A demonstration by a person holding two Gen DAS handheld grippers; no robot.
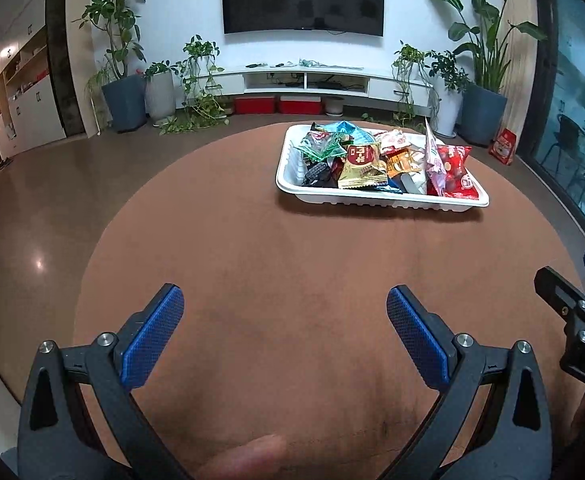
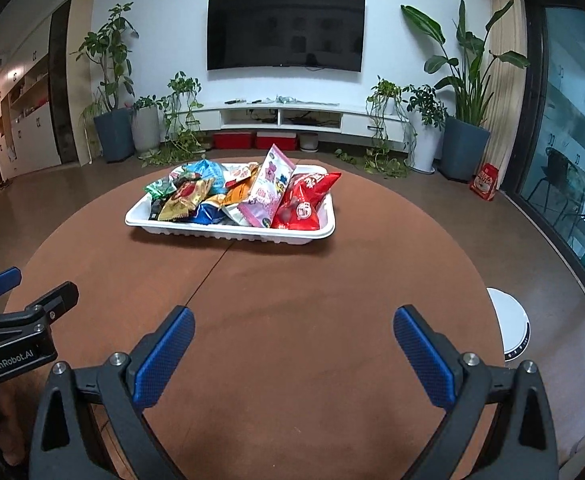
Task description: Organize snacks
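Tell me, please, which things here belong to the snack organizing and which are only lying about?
Job: white tray; snack packets heaped in it; left gripper and right gripper, both open and empty.
Lying about: television, potted plants, red boxes, red bag on the floor.

Snack packets (image 2: 248, 196) in tray (image 2: 232, 232), tray on table (image 2: 292, 288)
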